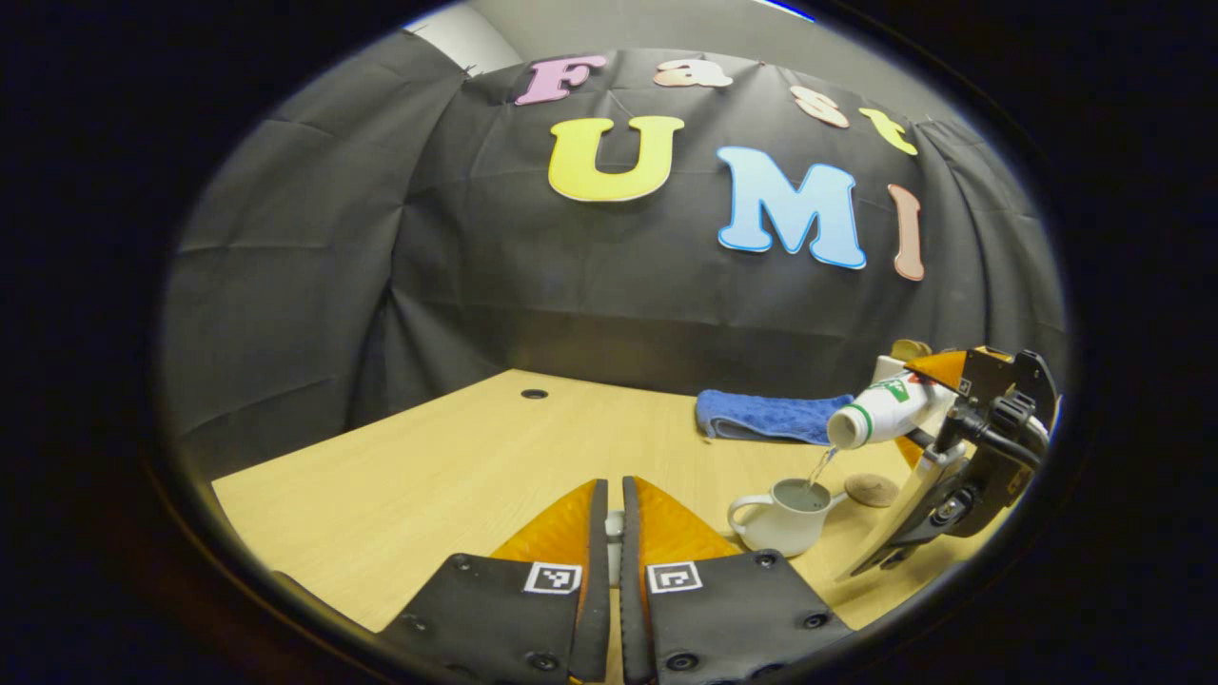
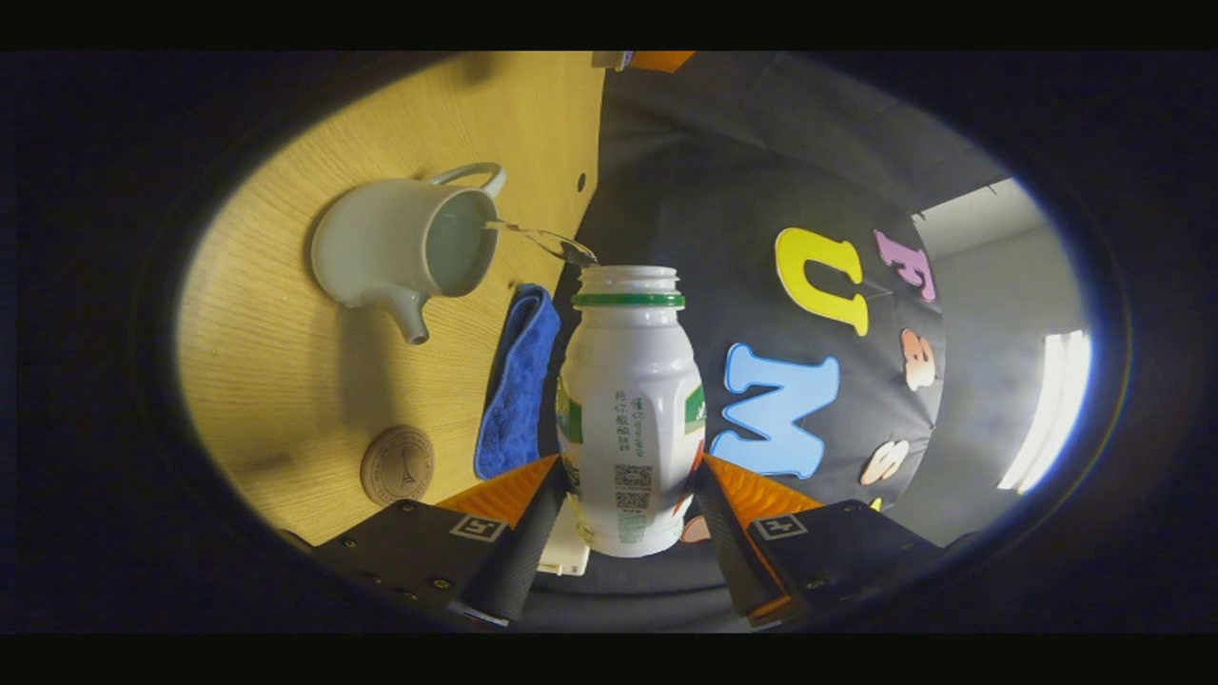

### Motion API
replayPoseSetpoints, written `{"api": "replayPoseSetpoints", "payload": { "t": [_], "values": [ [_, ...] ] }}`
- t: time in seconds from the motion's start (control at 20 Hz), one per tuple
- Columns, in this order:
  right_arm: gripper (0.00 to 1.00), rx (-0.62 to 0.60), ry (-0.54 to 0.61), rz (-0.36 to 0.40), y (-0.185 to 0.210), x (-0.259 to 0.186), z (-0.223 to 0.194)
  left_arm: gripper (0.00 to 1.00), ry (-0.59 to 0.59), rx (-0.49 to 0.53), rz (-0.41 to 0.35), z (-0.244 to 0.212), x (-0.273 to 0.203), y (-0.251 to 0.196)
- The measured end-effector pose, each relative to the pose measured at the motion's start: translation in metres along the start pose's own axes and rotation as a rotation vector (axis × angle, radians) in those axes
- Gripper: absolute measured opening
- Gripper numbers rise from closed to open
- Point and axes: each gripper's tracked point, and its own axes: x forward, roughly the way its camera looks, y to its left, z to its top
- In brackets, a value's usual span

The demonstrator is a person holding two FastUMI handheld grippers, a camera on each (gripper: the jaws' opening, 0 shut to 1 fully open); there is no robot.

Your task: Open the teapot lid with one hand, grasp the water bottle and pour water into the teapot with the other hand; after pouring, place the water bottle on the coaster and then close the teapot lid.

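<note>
our right hand-held gripper (image 2: 628,495) holds the water bottle (image 2: 632,419) by its lower body, one finger pressed on each side, and we have it tipped so the open neck points ahead and down. a thin stream of water (image 2: 542,240) runs from the lip into the open teapot (image 2: 404,249), which sits on the wooden surface (image 2: 285,400) just beyond the neck, handle on one side and spout on the other. between our fingers and the teapot lies the round coaster (image 2: 397,464), bare, with a folded blue cloth (image 2: 517,381) beside it.

our left hand-held gripper (image 1: 614,533) is off to the side of the teapot (image 1: 783,518), its fingers nearly together with something small and pale pinched between them. we judge this is the lid, though too little shows to be sure.

the stream lands near the teapot's rim, so we reckon a small drift or a steeper tilt would spill water onto the surface. tipping further could also overfill it.
</note>
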Motion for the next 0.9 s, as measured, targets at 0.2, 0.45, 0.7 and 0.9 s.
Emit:
{"api": "replayPoseSetpoints", "payload": {
  "t": [0.2,0.45,0.7,0.9],
  "values": [
    [0.78,-0.012,-0.001,-0.018,-0.002,0.0,0.0,0.15,0.008,-0.001,-0.003,-0.003,0.001,-0.002],
    [0.78,-0.034,-0.008,-0.033,-0.007,0.001,0.002,0.15,0.014,0.002,-0.006,-0.005,0.002,-0.003],
    [0.78,-0.046,-0.014,-0.036,-0.009,0.002,0.002,0.12,0.021,0.001,-0.007,-0.008,0.003,-0.002],
    [0.78,-0.052,-0.022,-0.032,-0.01,0.004,0.002,0.12,0.022,0.002,-0.006,-0.008,0.003,-0.002]
  ]
}}
